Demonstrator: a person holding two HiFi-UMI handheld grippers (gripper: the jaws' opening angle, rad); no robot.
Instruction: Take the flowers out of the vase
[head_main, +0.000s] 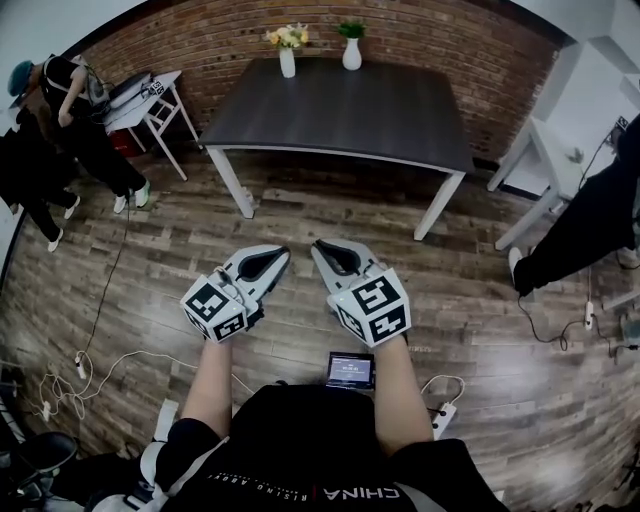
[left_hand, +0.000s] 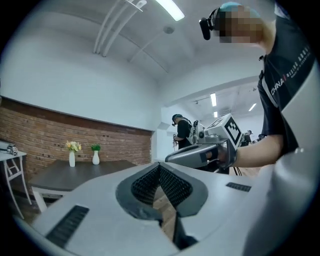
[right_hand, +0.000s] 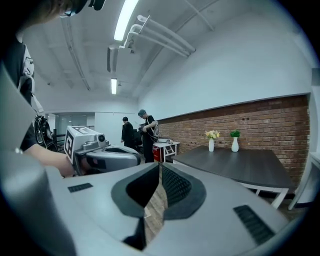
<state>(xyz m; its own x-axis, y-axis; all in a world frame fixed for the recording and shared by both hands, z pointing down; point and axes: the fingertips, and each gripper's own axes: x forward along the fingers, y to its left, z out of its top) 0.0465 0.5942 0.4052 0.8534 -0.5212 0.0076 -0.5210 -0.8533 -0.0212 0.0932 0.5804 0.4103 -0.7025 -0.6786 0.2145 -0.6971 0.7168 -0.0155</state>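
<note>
Bright, even light from ceiling strip lights (right_hand: 125, 19), tubes clipped to white; soft shadow under the desk (head_main: 340, 110); strong fisheye bend and black corners in every view; far background slightly soft

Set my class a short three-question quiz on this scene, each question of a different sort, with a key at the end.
1. True or false: the left hand-held gripper holds the flowers.
2. Where on the table do the flower vase and the plant vase stand? A: at its near edge. B: at its far edge, by the brick wall. C: at its middle.
3. Fill the gap: the right hand-held gripper has its jaws ____.
Key: 1 false; 2 B; 3 shut.
</note>
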